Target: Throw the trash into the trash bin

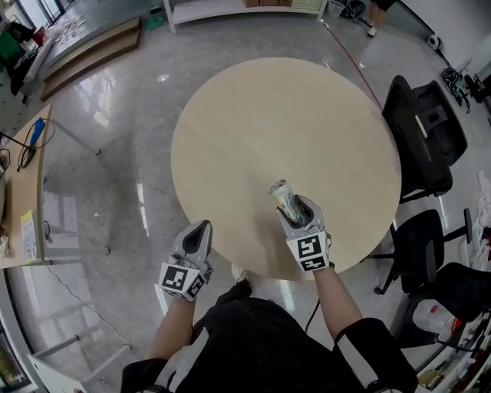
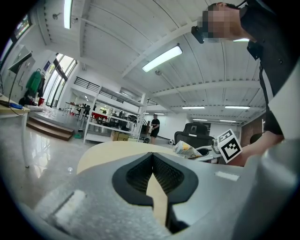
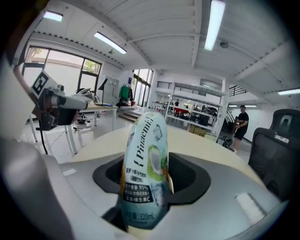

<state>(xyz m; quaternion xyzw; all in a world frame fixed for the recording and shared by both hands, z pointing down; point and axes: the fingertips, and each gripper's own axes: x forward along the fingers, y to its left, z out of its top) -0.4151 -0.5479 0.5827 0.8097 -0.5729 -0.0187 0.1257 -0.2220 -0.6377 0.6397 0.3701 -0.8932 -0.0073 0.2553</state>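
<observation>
A crushed drink bottle (image 1: pixel 285 199) with a pale coconut label sticks up and forward out of my right gripper (image 1: pixel 295 211), which is shut on it above the near right part of the round wooden table (image 1: pixel 284 130). In the right gripper view the bottle (image 3: pixel 144 178) fills the gap between the jaws of my right gripper (image 3: pixel 147 157). My left gripper (image 1: pixel 202 229) hangs at the table's near edge, shut and empty. In the left gripper view the left gripper (image 2: pixel 152 157) has its pads meeting, and the bottle (image 2: pixel 186 149) shows to the right. No trash bin is in view.
Black office chairs (image 1: pixel 420 130) (image 1: pixel 430 246) stand to the table's right. A desk (image 1: pixel 23 192) with cables is at the left, a low wooden platform (image 1: pixel 92 50) at the far left, and white shelving (image 1: pixel 230 9) beyond. A person (image 3: pixel 241 123) stands far back.
</observation>
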